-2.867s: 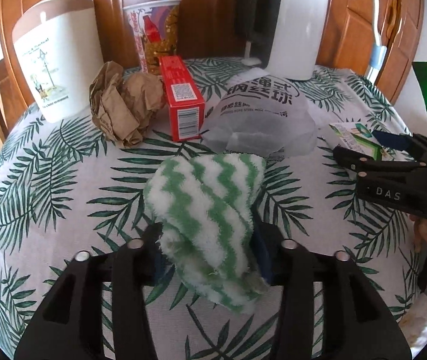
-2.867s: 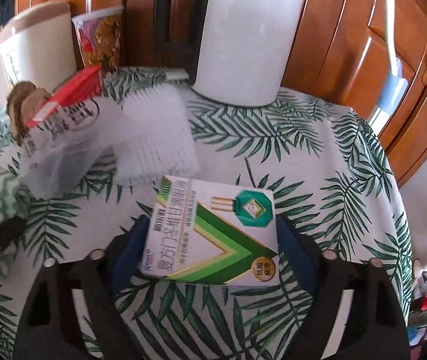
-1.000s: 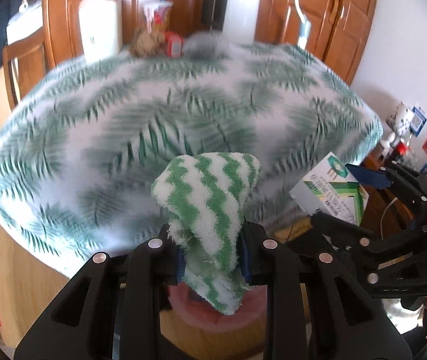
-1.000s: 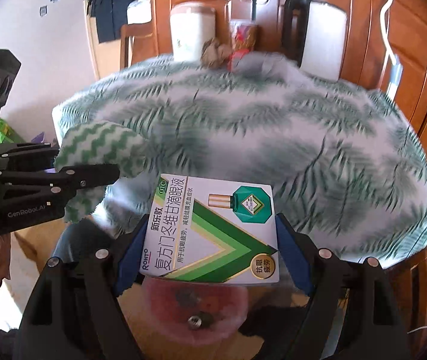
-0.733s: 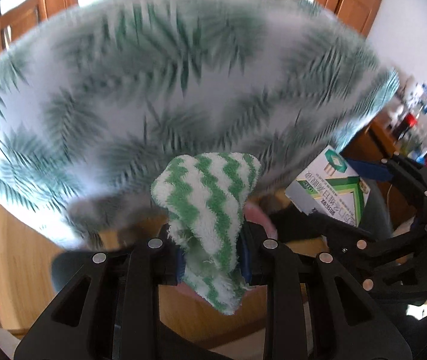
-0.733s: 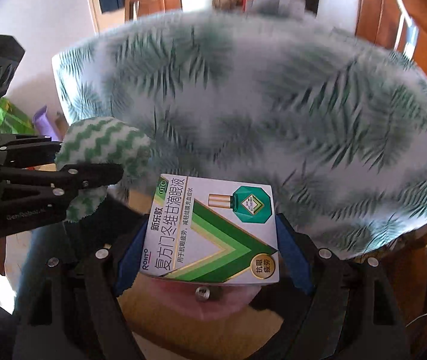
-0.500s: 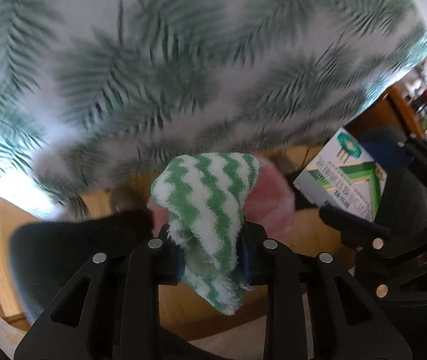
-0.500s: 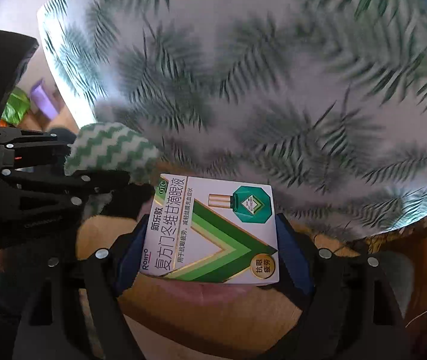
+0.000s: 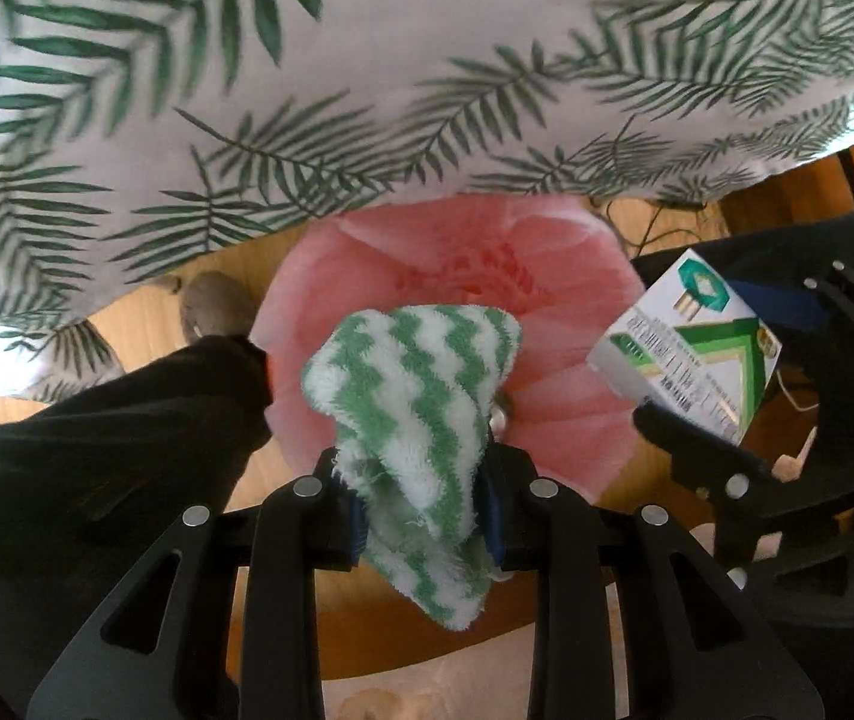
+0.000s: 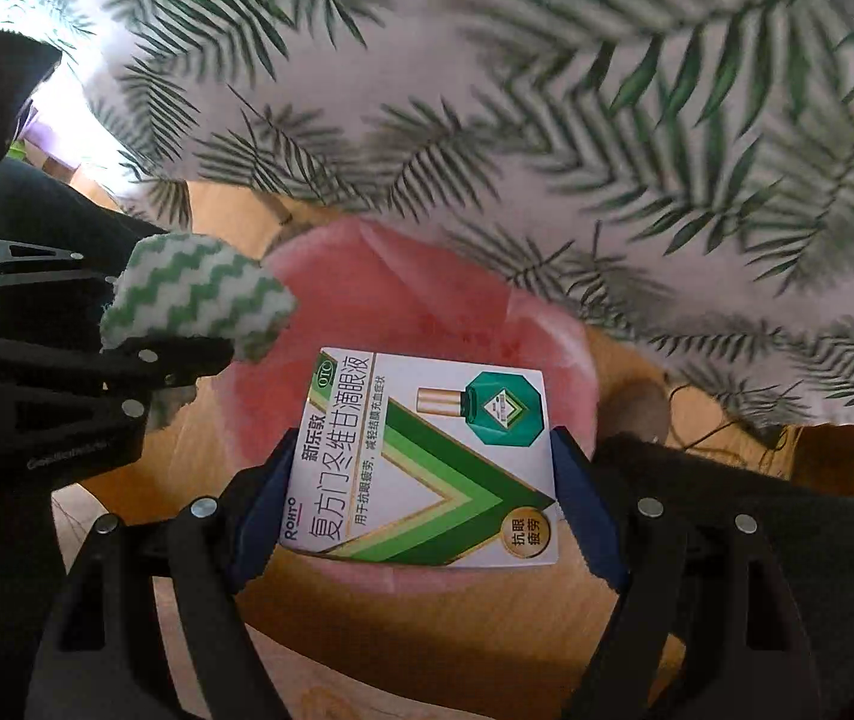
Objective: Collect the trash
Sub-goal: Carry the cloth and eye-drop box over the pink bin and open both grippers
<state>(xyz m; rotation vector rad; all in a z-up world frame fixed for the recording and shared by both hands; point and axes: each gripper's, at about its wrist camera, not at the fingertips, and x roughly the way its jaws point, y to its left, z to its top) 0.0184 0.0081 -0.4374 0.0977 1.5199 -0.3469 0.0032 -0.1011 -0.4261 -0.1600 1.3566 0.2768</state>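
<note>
We saw the green-zigzag cloth [image 9: 415,396] and eye-drop box [image 10: 427,462] (both clamped) hanging directly over the pink-lined bin [image 9: 553,324].

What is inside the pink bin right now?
The pink bin is lined with a pink bag; only a small metallic bit shows inside, beside the cloth. The cloth and the box, held above it, cover much of the bottom.

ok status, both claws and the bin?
Left claw shut on green-striped cloth. Right claw shut on eye-drop box. Both over pink bin, nothing blocking.
</note>
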